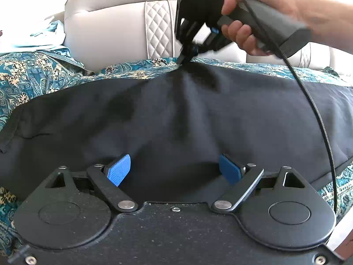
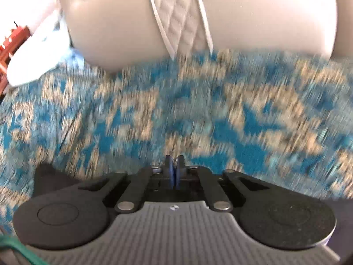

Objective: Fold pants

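Dark navy pants (image 1: 167,114) lie spread across a teal patterned bedspread (image 1: 28,77). My left gripper (image 1: 174,170) is open, its blue pads (image 1: 119,169) just above the near part of the cloth, holding nothing. My right gripper (image 1: 184,58), held in a hand, is shut at the far edge of the pants and pinches the cloth up into a peak. In the right wrist view its jaws (image 2: 174,167) are closed together over the blurred bedspread (image 2: 176,110); a dark bit of the pants (image 2: 50,176) shows at the lower left.
A beige padded headboard (image 1: 123,28) with a quilted strip stands behind the bed. Light-coloured cloth (image 1: 42,35) lies at the far left. A black cable (image 1: 313,110) runs from the right gripper across the right side.
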